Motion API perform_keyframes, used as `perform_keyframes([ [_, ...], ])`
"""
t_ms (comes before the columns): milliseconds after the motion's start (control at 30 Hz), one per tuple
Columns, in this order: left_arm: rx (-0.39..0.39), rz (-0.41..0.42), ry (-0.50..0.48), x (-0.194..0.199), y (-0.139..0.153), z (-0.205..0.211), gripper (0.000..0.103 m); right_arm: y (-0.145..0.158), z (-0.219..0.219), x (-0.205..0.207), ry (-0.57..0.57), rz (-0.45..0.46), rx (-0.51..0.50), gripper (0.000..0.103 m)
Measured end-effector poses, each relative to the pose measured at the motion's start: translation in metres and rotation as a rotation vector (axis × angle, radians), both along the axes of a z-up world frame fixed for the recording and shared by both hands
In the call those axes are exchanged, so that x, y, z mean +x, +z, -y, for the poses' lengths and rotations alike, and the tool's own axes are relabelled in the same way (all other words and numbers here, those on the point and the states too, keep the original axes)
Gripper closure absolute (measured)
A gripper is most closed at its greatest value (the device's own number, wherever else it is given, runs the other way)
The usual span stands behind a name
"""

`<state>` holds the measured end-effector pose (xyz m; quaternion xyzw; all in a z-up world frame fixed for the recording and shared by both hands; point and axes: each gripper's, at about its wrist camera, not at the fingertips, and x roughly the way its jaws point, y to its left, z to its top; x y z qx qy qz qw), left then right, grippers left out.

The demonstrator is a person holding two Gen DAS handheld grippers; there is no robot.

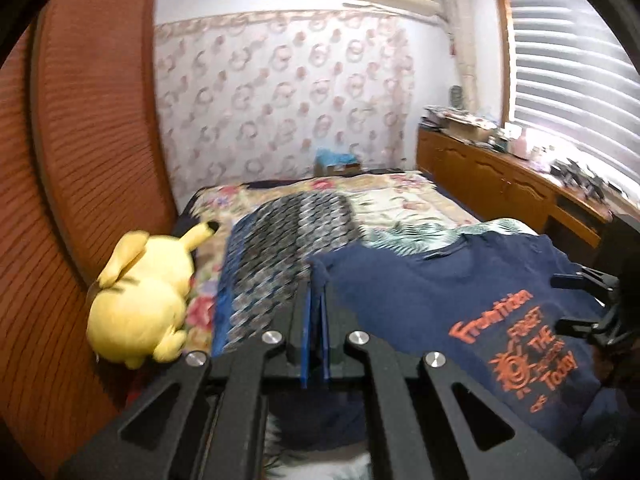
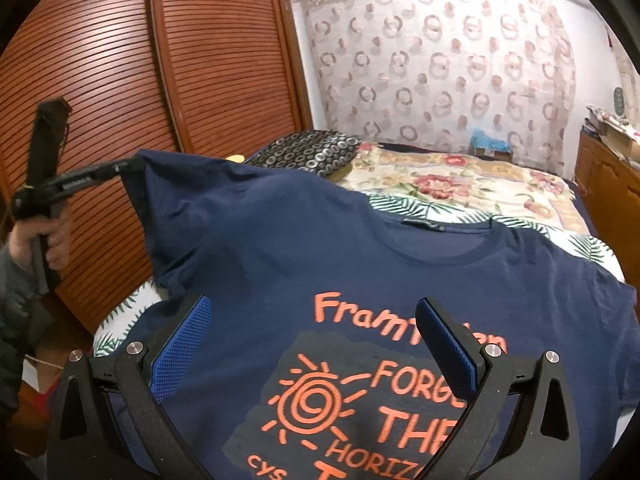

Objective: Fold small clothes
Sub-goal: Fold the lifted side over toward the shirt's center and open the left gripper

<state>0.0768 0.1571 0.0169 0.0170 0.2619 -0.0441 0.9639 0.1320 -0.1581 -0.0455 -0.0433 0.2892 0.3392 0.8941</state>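
Pinching the navy T-shirt (image 2: 360, 248) sleeve, left claw (image 1: 316, 300) clamps; right claw (image 2: 316, 344) gapes empty.

The left gripper (image 1: 316, 300) is clamped on the navy cotton T-shirt's (image 2: 280, 240) sleeve; the right gripper (image 2: 316, 344) hovers wide-jawed over its print.
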Motion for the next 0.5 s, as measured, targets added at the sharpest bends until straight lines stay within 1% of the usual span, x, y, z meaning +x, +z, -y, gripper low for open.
perform_keyframes([
  [133,-0.003,-0.004,-0.077,0.016,0.013,0.036,0.103,0.002,0.012,0.003,-0.026,0.003,0.010,0.000],
  [267,0.011,-0.035,-0.144,0.040,0.016,0.076,0.102,0.006,0.023,0.006,-0.049,0.010,0.012,0.000],
  [333,0.016,-0.055,-0.158,0.050,0.015,0.091,0.101,0.007,0.027,0.006,-0.057,0.012,0.013,0.000],
  [400,0.022,-0.070,-0.151,0.056,0.013,0.101,0.100,0.007,0.030,0.007,-0.062,0.012,0.012,0.000],
  [500,0.019,-0.069,-0.156,0.053,0.010,0.106,0.092,0.007,0.032,0.007,-0.064,0.013,0.008,0.000],
])
